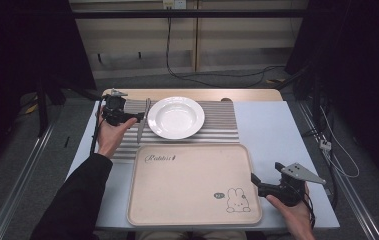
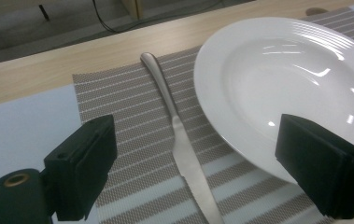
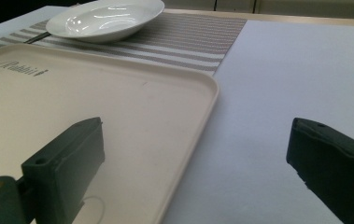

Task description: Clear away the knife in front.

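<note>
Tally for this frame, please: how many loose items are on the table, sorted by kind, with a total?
Plate: 1, white, on the placemat
Knife: 1, metal, on the placemat beside the plate
Placemat: 1, striped
Tray: 1, beige, with a rabbit drawing
Total: 4

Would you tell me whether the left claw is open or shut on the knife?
Open. The left claw has its jaws spread, with the knife lying flat on the striped placemat between them, untouched.
</note>
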`<move>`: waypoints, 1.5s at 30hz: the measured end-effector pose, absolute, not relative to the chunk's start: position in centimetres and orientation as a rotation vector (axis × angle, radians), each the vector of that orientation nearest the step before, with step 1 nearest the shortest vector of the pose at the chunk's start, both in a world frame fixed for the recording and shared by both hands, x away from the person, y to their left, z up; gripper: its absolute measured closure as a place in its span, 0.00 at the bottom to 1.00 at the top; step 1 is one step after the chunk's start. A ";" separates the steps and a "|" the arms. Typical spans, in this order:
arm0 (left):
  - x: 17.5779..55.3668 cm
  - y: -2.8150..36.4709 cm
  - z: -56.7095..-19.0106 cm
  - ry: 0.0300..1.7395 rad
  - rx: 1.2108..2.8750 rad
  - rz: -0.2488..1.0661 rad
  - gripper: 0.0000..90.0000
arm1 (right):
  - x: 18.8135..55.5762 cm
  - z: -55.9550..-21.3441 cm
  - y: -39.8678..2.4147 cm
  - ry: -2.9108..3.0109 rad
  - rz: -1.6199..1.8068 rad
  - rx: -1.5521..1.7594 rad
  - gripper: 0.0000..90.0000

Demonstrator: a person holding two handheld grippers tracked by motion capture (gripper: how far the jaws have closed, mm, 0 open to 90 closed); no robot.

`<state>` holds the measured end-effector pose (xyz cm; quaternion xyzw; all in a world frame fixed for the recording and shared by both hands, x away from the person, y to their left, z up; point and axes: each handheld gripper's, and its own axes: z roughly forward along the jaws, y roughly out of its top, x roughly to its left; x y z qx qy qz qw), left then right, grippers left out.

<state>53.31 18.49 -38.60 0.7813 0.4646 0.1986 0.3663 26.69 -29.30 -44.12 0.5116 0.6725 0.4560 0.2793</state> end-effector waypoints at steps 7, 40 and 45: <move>55.8 17.9 -39.2 1.216 2.039 0.520 0.16 | 26.8 -44.3 -29.5 1.806 1.221 1.388 0.05; 61.8 16.0 -43.7 1.325 2.106 0.406 0.59 | 26.8 -44.4 -28.9 1.832 1.211 1.366 0.05; 62.2 16.2 -44.3 1.360 2.114 0.380 0.67 | 26.7 -44.3 -29.0 1.831 1.213 1.364 0.05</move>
